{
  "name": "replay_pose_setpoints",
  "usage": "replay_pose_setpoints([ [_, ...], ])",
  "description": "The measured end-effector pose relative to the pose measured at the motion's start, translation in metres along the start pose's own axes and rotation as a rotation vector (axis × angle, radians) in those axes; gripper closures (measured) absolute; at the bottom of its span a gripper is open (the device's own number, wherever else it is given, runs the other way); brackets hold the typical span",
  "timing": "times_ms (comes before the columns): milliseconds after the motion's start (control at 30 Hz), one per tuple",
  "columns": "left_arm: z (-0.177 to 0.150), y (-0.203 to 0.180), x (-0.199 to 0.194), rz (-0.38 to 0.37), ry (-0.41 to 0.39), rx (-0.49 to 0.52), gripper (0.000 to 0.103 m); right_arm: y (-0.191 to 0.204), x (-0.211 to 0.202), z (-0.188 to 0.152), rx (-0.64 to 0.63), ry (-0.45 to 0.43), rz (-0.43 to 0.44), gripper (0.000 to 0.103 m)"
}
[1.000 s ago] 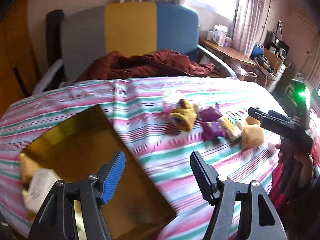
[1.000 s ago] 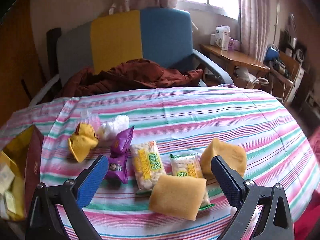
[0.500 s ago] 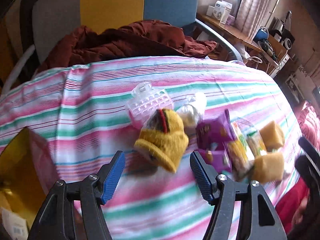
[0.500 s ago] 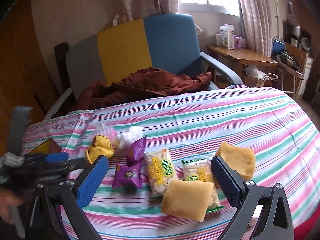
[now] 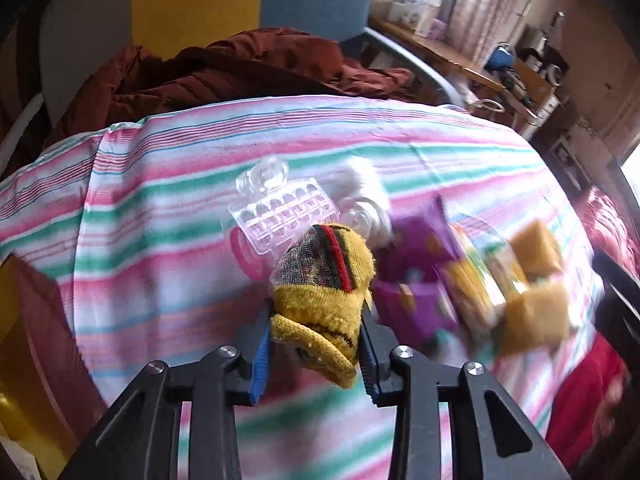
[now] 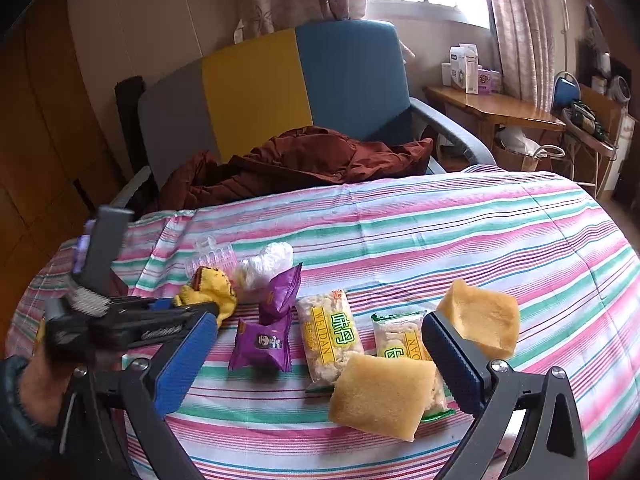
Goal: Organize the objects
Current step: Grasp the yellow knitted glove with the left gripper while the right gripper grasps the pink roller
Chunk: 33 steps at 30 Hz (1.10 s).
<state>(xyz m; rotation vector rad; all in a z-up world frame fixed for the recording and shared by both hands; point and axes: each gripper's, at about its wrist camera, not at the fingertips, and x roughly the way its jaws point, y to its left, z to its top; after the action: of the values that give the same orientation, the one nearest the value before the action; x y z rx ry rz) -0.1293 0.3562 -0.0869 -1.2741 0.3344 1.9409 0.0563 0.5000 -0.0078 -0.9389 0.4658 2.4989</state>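
Note:
My left gripper is shut on a yellow knitted sock in a clear wrapper, seen from the side in the right wrist view. Behind it lie a clear pink hair clip and a white plastic wad. Two purple snack packs, two rice-cracker packs and two yellow sponge cakes lie on the striped tablecloth. My right gripper is open and empty, just above the cracker packs.
A gold-lined box stands at the table's left edge. A grey, yellow and blue chair with a dark red jacket stands behind the table. A wooden side table with boxes stands at the right.
My left gripper has swung from the gold box to the sock and shut on it. My right gripper has stayed open and drawn back slightly.

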Motion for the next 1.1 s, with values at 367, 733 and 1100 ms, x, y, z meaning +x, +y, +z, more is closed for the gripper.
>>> replay_pose_setpoints([
  [367, -0.089, -0.039, -0.039, -0.02, 0.007, 0.172, 0.067, 0.017, 0.014, -0.01, -0.046, 0.101, 0.121, 0.0],
  [733, -0.142, -0.061, -0.053, 0.029, -0.099, 0.312, 0.067, 0.067, 0.029, -0.04, -0.159, 0.353, 0.338, 0.001],
  [1100, -0.147, -0.056, -0.053, 0.019, -0.135, 0.322, 0.066, 0.098, 0.055, -0.061, -0.155, 0.519, 0.267, 0.001],
])
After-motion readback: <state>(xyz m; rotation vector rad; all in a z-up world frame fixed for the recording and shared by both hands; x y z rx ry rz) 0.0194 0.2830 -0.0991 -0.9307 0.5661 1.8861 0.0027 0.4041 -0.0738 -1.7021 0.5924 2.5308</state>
